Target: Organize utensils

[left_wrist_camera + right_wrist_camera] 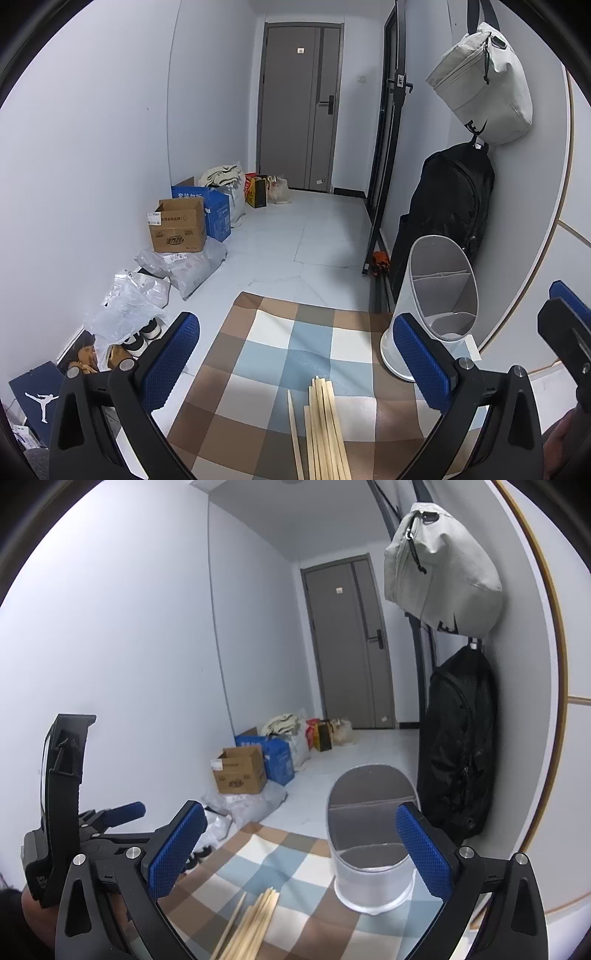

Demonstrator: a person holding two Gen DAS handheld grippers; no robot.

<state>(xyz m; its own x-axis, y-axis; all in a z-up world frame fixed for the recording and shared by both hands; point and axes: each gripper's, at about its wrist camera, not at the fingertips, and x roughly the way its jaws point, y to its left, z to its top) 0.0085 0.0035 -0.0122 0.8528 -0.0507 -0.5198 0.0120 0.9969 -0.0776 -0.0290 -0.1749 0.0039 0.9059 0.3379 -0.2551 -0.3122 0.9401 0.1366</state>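
Both grippers are spread wide and empty: your left gripper [295,369] hangs over the checked cloth [266,354] with its blue pads [170,362] far apart, and your right gripper [299,849] is equally agape, nothing between its fingers.

Wooden chopsticks [325,432] lie flat in a loose bundle on the cloth, near its edge closest to you. In the left wrist view they sit almost centred between the fingers, just below and ahead, their long axis running away from you toward the far edge of the cloth. That puts the sticks nearly in line with the left fingers' reach, so you would likely close across them, not along them. In the right wrist view the same bundle [255,919] lies left of centre and angled, so your left hand looks the nearer and better aligned.

One white utensil holder [436,302], divided inside, stands upright beyond the sticks at the cloth's right edge, apart from them and closer to your right gripper.
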